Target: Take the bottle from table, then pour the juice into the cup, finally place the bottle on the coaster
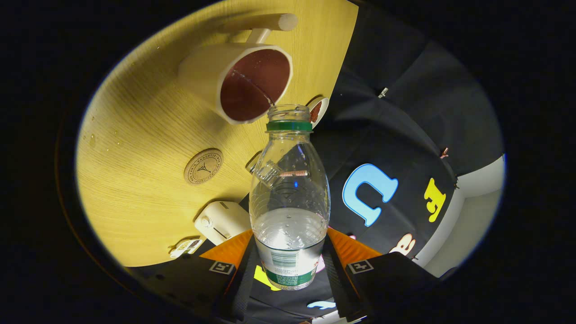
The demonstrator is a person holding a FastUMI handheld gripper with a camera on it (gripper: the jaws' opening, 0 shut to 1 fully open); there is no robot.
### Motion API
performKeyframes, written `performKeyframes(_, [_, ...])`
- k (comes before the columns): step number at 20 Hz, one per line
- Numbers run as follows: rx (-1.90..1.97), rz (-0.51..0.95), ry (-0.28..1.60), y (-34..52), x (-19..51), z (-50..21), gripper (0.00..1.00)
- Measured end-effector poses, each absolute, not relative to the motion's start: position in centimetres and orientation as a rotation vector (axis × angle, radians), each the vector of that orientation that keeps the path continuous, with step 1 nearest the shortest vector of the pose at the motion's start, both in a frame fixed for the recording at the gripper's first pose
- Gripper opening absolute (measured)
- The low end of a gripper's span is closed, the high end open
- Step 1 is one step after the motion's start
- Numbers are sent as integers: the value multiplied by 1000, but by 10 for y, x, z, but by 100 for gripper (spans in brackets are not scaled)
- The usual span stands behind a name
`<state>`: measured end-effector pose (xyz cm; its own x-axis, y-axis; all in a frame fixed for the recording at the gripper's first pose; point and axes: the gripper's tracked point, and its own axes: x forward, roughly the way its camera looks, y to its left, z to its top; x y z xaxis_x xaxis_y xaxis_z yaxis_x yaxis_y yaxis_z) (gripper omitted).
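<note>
One clear plastic bottle (289,198), uncapped, with a green neck ring and a green-edged label too small to read, is clamped between both fingers of the gripper (290,265). It holds a little clear liquid. Its open mouth points at one cream cup (236,81) on the wooden table (135,148), and a thin stream runs into the cup's dark brown inside. One round cork coaster (203,166) lies beside the bottle, nearer the fingers than the cup; its stamped writing is illegible.
</note>
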<state>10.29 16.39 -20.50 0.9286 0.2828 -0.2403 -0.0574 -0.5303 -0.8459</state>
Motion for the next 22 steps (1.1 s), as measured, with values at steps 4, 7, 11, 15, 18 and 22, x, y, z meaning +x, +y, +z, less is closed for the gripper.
performKeyframes(4, [-2106, 435, -171, 165, 104, -203, 76])
performKeyframes(7, [-2104, 436, -147, 162, 104, -204, 76])
performKeyframes(11, [-2011, 458, -61, 154, 101, -217, 76])
performKeyframes(15, [-1857, 465, 44, 145, 94, -233, 76])
performKeyframes(18, [-1674, 473, 155, 141, 84, -251, 76])
performKeyframes(22, [-1347, 500, 285, 151, 69, -268, 76])
